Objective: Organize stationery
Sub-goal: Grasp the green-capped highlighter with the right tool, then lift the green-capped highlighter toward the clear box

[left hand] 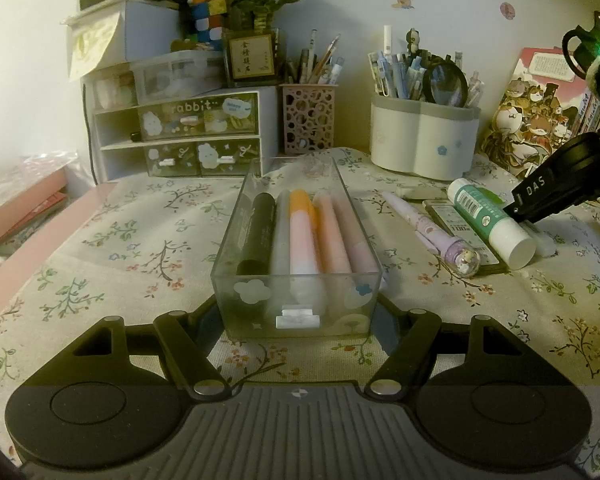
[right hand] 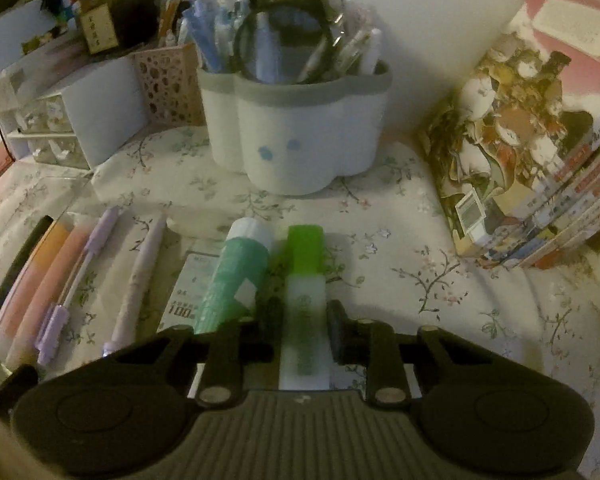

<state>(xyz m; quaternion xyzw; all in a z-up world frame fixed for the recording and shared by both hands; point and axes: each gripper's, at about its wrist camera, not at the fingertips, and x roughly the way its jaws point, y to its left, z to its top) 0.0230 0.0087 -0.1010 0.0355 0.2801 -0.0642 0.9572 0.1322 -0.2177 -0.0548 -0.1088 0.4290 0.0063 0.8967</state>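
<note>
A clear plastic tray (left hand: pixel 236 216) holds several markers: black, grey, pink-orange and pink ones. My left gripper (left hand: pixel 296 312) grips the tray's near end between its fingers. To the right lie a lilac pen (left hand: pixel 428 228), a flat packet (left hand: pixel 456 220) and a teal glue stick (left hand: pixel 488 220). In the right wrist view my right gripper (right hand: pixel 305 326) straddles a green-capped highlighter (right hand: pixel 304 280); a gap shows beside the right finger (right hand: pixel 338 332). The glue stick (right hand: pixel 232 280) lies just left of the highlighter. A purple pen (right hand: pixel 80 272) and the lilac pen (right hand: pixel 140 280) lie further left.
A white and grey pen holder (left hand: pixel 420 136) full of pens stands at the back, beside a pink perforated pen cup (left hand: pixel 308 120). A small drawer unit (left hand: pixel 180 132) stands at the back left. Illustrated books (right hand: pixel 532 152) lean at the right. A floral cloth (left hand: pixel 120 248) covers the desk.
</note>
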